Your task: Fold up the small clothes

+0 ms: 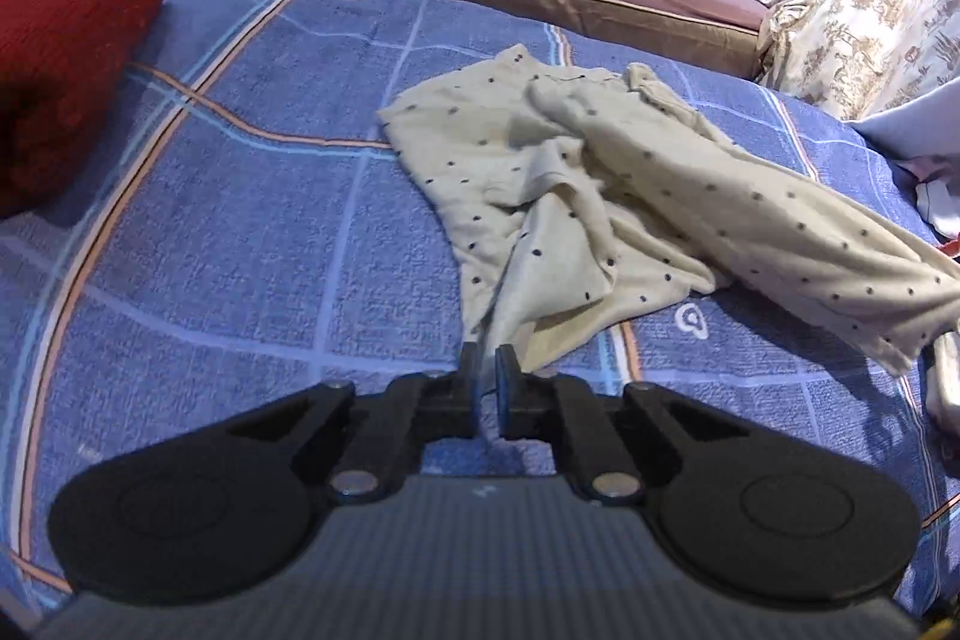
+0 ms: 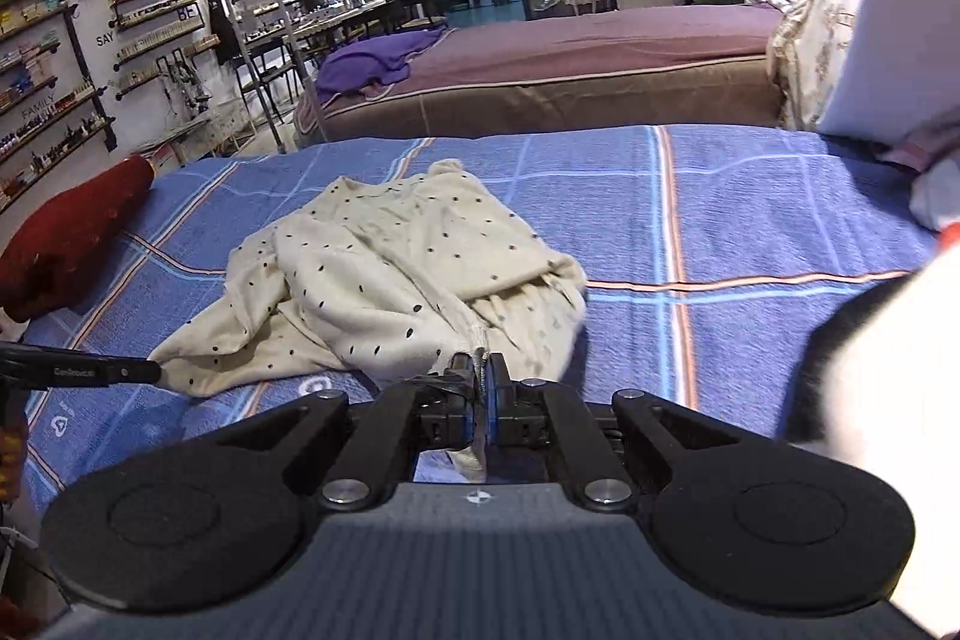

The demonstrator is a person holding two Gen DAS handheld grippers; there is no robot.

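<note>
A cream garment with dark dots (image 1: 576,196) lies crumpled on the blue plaid bedspread (image 1: 240,232). My left gripper (image 1: 487,367) is shut on a near corner of it, and the cloth pulls taut up from the pads. In the right wrist view the same dotted garment (image 2: 390,280) spreads ahead. My right gripper (image 2: 483,376) is shut on its hemmed edge, and a bit of cloth hangs down behind the pads. The left gripper's finger (image 2: 120,373) shows at the left edge, pinching the garment's other corner. One long part of the garment stretches off to the right in the left wrist view.
A red knitted item (image 1: 66,58) lies at the bed's left side. A floral quilt (image 1: 858,34) and other clothes (image 1: 939,202) pile at the right. A purple-covered bed (image 2: 600,40) stands behind. Shelves (image 2: 54,70) line the left wall.
</note>
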